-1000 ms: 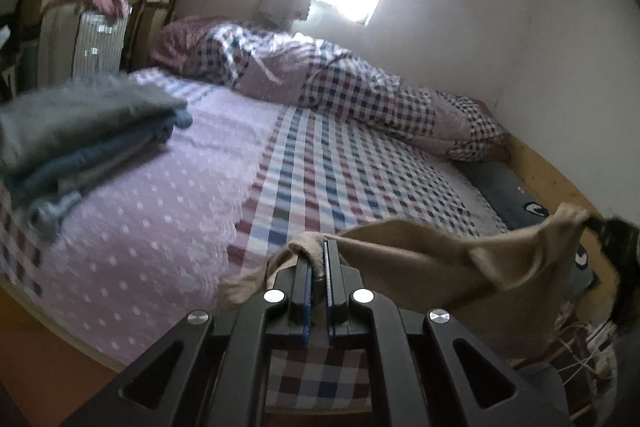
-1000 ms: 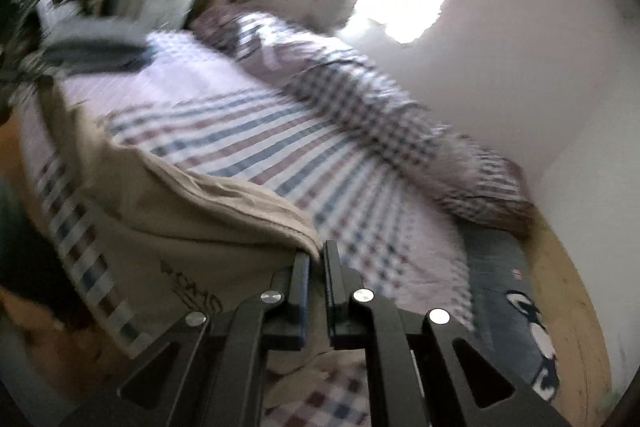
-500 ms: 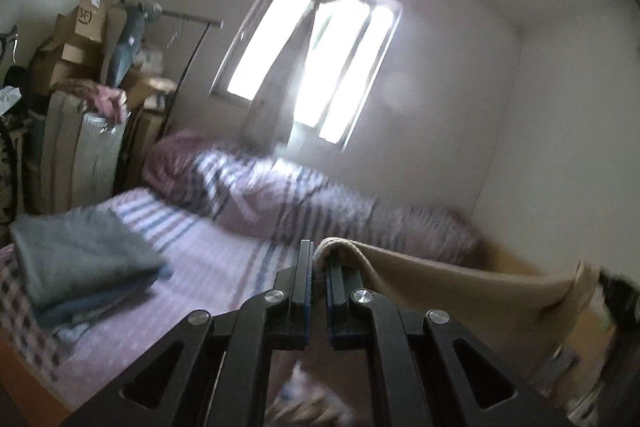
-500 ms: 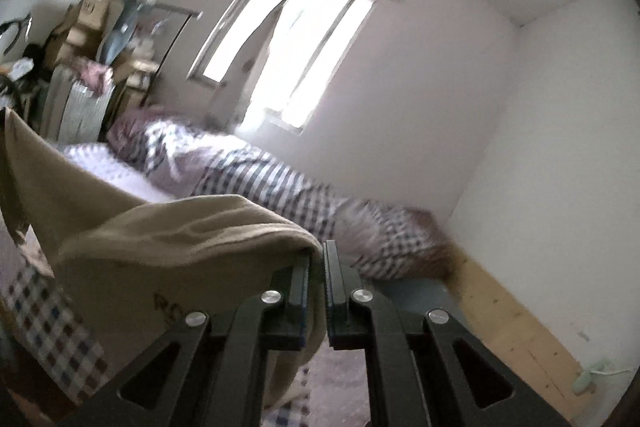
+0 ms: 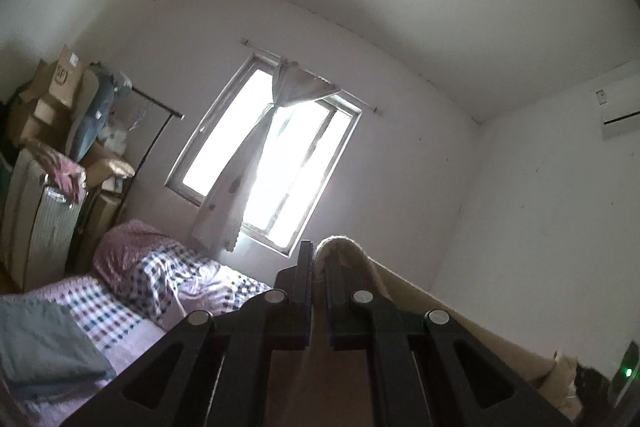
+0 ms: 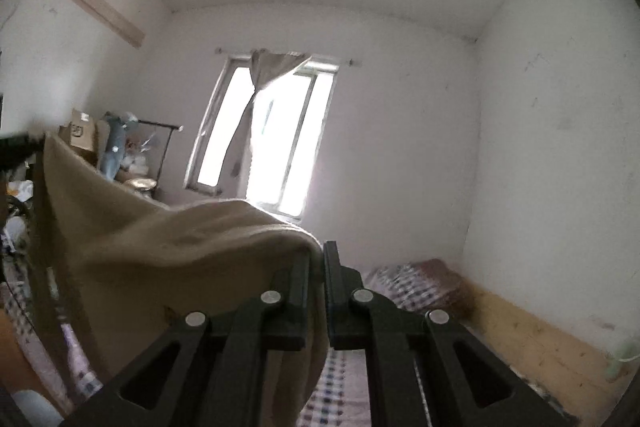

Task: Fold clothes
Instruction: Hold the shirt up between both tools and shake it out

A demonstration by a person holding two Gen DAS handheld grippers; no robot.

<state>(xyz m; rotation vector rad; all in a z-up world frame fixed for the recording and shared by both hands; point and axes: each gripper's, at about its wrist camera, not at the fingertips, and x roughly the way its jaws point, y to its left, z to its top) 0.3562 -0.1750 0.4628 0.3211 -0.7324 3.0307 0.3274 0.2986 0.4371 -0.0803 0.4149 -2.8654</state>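
A beige garment [image 6: 172, 247] hangs in the air, stretched between both grippers high above the bed. My left gripper [image 5: 318, 259] is shut on one top corner of the beige garment [image 5: 472, 323], whose edge runs off to the lower right toward the other gripper. My right gripper [image 6: 318, 259] is shut on the opposite corner, and the cloth spreads leftward to the left gripper at the far left edge. The garment's lower part drops out of sight below both views.
A bed with a checked sheet [image 5: 104, 311] and a rumpled checked quilt [image 5: 168, 267] lies below. A folded grey-blue stack [image 5: 40, 347] rests on the bed's left. Boxes, a clothes rail [image 5: 156, 135] and a suitcase [image 5: 52, 227] crowd the left wall. A curtained window [image 6: 272, 135] faces me.
Both grippers have risen and tilted upward, lifting the beige garment off the bed. The views now show the wall, window and ceiling instead of the bed surface.
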